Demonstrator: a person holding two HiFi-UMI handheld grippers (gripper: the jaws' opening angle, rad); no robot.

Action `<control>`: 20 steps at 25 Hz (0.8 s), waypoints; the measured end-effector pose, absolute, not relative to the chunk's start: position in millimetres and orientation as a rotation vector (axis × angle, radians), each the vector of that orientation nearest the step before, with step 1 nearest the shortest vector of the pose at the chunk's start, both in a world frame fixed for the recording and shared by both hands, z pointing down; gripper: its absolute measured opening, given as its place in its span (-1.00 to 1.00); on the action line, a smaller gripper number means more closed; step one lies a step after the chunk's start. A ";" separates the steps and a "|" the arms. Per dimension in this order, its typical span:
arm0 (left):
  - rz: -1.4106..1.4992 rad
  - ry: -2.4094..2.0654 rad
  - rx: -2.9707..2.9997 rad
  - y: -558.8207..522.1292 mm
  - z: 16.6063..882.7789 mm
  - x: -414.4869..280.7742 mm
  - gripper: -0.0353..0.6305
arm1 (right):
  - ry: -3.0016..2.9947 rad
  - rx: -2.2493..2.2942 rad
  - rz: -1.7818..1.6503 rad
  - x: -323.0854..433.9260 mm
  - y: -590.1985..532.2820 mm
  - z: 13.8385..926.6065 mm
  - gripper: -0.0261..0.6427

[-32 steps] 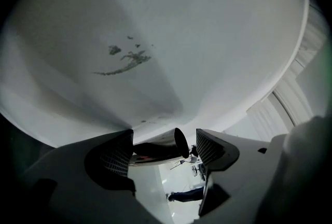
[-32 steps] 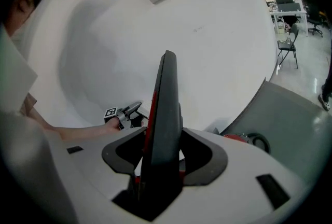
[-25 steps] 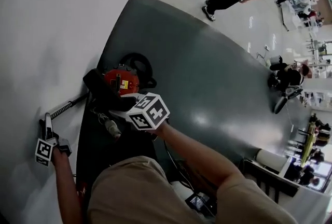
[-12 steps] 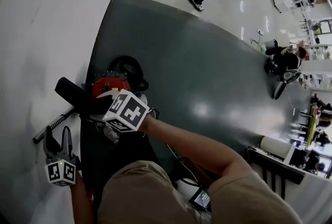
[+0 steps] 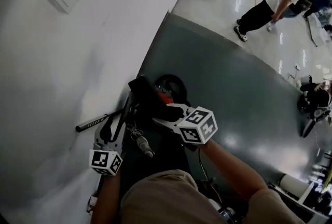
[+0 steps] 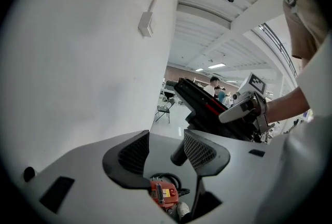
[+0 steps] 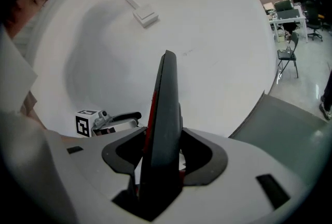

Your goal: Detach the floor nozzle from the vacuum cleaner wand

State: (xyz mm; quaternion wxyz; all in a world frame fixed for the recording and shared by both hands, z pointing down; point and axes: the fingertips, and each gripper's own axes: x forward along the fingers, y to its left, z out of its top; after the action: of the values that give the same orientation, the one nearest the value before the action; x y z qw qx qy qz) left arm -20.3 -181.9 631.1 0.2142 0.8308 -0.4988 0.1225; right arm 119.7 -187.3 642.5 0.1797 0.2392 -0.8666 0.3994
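Our right gripper (image 7: 166, 156) is clamped partway shut on the floor nozzle (image 7: 166, 98), which stands edge-on between its pads. The left gripper (image 6: 166, 151) is closing, and the wand (image 6: 179, 154) sits between its jaws, up against one pad with a gap at the other. We reckon both pads should bite squarely on the tube near the joint first, then we pull straight apart.
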 end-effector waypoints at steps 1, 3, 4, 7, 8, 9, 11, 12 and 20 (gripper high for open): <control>0.340 -1.375 2.307 -176.7 628.7 -24.9 -0.24 | -2.459 0.709 1.144 121.5 -185.4 635.1 -0.28; 0.345 -1.371 2.314 -165.8 622.4 -35.8 -0.24 | -2.488 0.766 1.164 123.0 -181.8 621.4 -0.28; 0.349 -1.375 2.318 -160.1 618.9 -42.0 -0.24 | -2.505 0.790 1.168 123.4 -179.7 615.5 -0.28; 0.347 -1.393 2.327 -144.4 609.7 -62.7 -0.24 | -2.537 0.869 1.163 124.8 -172.3 602.9 -0.28; 0.344 -1.397 2.325 -140.2 607.9 -70.1 -0.24 | -2.542 0.895 1.160 124.7 -170.1 600.2 -0.28; 0.343 -1.400 2.322 -136.3 606.8 -77.2 -0.24 | -2.545 0.918 1.160 124.2 -168.3 598.2 -0.28; 0.352 -1.405 2.323 -129.5 605.5 -89.1 -0.24 | -2.555 0.944 1.171 121.9 -165.1 594.7 -0.28; 0.359 -1.407 2.328 -126.2 604.3 -93.0 -0.24 | -2.563 0.947 1.178 120.3 -163.2 592.9 -0.28; 0.332 -1.490 2.310 -105.4 581.5 -79.9 -0.24 | -2.649 0.809 1.199 129.5 -155.6 571.7 -0.28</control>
State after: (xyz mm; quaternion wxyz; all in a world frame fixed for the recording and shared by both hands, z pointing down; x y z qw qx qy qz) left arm -79.9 -105.4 581.5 0.1853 0.8199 -0.5287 0.1177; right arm 129.5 -155.6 571.7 0.0614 0.2676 -0.8760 0.3966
